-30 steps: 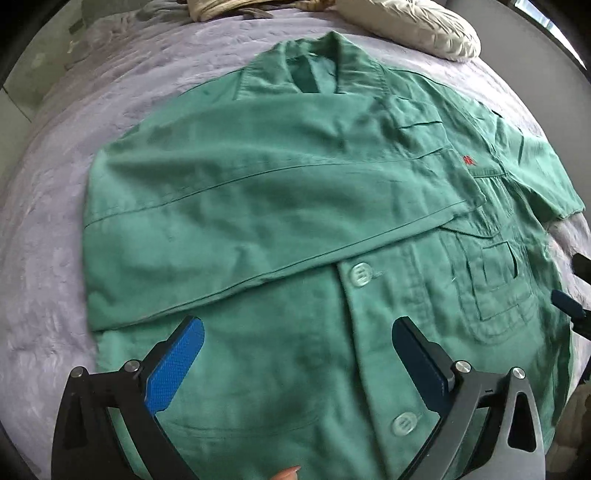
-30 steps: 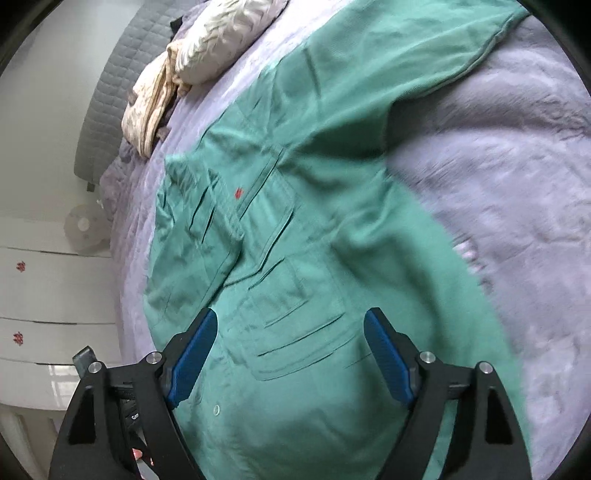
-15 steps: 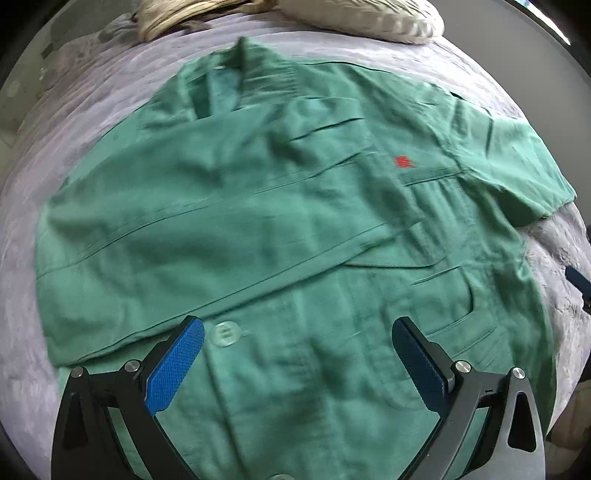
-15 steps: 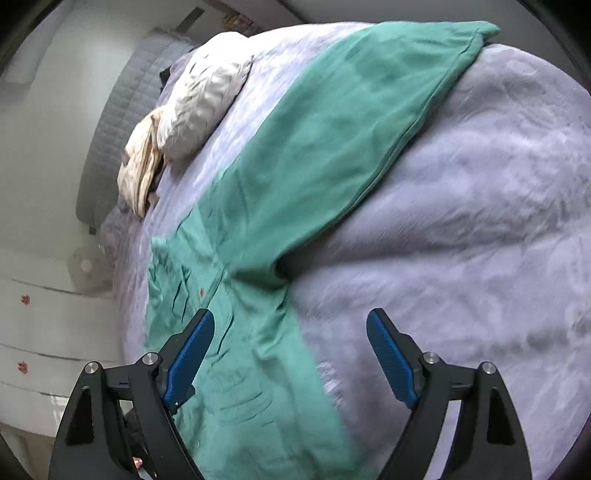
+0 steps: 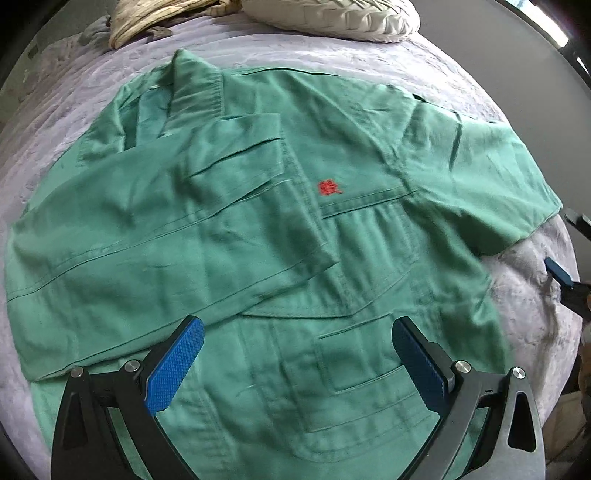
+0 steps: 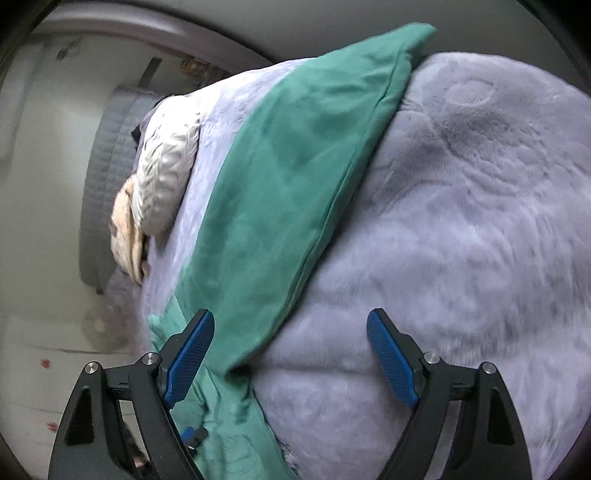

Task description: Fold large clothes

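A bedroom in a home. The work surface is a bed covered with a plush lilac-grey blanket, and a cream textured pillow lies at its far end beside a bunched beige cloth. Behind the pillow in the right wrist view stands a grey quilted headboard against a pale wall. Low beside the bed is white furniture with small red motifs, and a round white fan sits blurred near it
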### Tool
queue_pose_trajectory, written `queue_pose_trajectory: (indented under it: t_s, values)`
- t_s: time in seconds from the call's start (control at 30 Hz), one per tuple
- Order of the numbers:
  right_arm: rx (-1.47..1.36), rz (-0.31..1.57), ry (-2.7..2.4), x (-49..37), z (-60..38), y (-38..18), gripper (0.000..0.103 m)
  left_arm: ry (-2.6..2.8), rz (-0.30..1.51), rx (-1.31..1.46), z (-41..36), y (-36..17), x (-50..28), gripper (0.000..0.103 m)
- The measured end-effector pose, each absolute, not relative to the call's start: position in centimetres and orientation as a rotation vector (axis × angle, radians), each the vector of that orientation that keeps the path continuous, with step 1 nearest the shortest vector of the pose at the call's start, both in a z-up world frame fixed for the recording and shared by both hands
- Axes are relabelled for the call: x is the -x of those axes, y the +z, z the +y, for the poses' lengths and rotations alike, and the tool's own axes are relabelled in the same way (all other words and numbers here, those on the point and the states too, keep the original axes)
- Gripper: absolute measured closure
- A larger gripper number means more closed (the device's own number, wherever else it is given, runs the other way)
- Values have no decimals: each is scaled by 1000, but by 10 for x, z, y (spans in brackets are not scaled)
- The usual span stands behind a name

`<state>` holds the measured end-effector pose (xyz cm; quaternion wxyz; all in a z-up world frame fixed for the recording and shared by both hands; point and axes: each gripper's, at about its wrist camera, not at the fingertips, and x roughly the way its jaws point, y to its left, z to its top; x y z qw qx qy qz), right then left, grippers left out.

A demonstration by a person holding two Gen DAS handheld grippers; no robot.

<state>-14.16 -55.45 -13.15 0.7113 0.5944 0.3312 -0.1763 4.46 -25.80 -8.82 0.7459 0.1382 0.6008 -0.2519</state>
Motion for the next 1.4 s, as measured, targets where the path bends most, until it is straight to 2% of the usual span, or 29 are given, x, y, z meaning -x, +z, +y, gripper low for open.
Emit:
queue_pose_trajectory:
  t_s: [0.33,0.53,0.6,0.63,0.67,0.7,0.87,1.1,1.27,1.4]
  values:
    - [-1429,578,-376,118,-630,-154,15,-551,1293,-273,-299,-97,-47,1]
    - [-1515,462,-373,113,-659,-157,15,-538,1282,-219,-292,-100,-49,1]
    - [-1553,445,-383,112,-662,-159,21,-535,1291,-205,-287,-100,-53,1]
    - [-1566,437,-377,110,-664,-159,40,-520,1283,-211,-286,-101,-54,1]
    - [-1567,441,-371,106,-666,-159,80,-505,1270,-225,-283,-101,-55,1]
    - [-1563,458,-367,103,-667,-160,98,-496,1260,-232,-282,-100,-56,1]
    - [-1514,437,-340,95,-660,-144,99,-475,1234,-209,-264,-94,-71,1]
    - [-1300,453,-130,44,-611,-69,99,-440,1197,-184,-227,-81,-97,1]
    - [-1003,554,93,-31,-518,-7,99,-362,1141,-168,-186,-72,-108,1]
    - [-741,713,256,-84,-408,9,99,-282,1137,-139,-142,-76,-116,1]
